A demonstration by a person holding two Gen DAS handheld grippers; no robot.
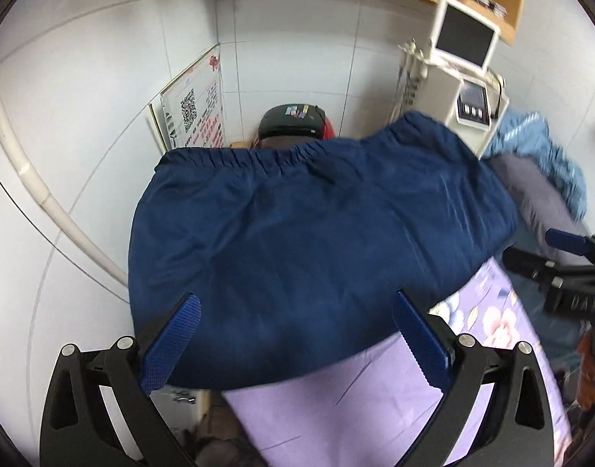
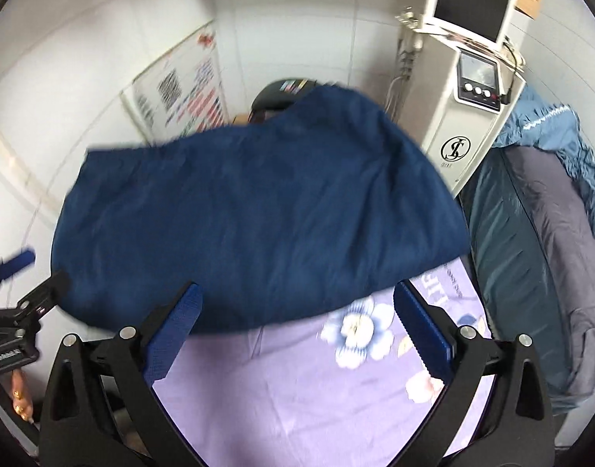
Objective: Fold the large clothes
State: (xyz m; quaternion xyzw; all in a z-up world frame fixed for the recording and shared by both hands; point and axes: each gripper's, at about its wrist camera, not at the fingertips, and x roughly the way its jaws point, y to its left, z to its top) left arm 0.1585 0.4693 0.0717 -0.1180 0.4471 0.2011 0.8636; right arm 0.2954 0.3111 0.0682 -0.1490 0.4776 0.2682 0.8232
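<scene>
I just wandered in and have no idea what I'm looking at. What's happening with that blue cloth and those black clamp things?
A person is folding clothes with a two-fingered tool in each hand. A dark blue garment with an elastic waistband lies on a purple floral sheet. Both the left tool and the right tool are open and holding nothing, poised at the garment's near edge. The image is blurry, so things appear to be moving. Another blue garment lies piled further back, beside a white machine.

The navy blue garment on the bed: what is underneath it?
The navy blue garment lies on a purple floral bedsheet, which shows along its near edge. Behind its waistband peeks a black helmet. Whatever else lies beneath is covered.
</scene>
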